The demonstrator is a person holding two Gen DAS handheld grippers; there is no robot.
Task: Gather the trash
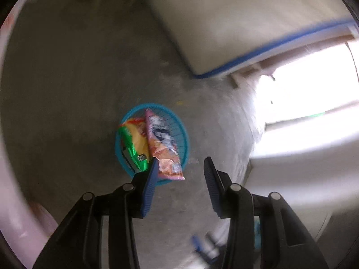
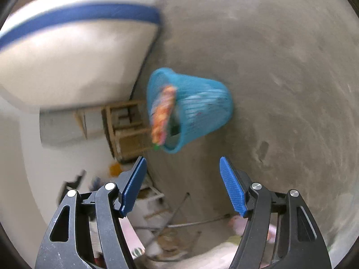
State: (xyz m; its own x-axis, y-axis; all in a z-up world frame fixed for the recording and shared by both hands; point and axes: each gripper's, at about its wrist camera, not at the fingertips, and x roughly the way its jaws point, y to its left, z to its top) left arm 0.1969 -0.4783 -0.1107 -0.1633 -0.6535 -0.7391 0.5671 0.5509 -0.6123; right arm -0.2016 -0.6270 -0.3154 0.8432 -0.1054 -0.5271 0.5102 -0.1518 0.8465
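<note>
Left gripper point(image 1: 181, 163) spread, blue pads point(image 1: 149, 190) apart, nothing pinched between them; tip of one pad overlapping the near end of an orange-pink snack wrapper point(image 1: 165, 148) in the picture, contact not clear. Just beyond, a teal wire basket point(image 1: 185, 139) on the grey concrete floor point(image 1: 78, 89), seen from above, wrapper lying across its rim with one end sticking out, a green-and-yellow packet point(image 1: 132, 143) inside beside it. Farther off, a white mattress with blue piping point(image 1: 246, 33), and a bright doorway at right.

Right gripper point(image 2: 182, 164) likewise spread wide and empty. Ahead of it the same basket point(image 2: 202, 103), seen from the side, orange wrapper point(image 2: 162, 114) blurred at its mouth. Beyond, to the left, a wooden frame point(image 2: 125, 125) under the mattress point(image 2: 74, 51). Everything smeared by motion blur.
</note>
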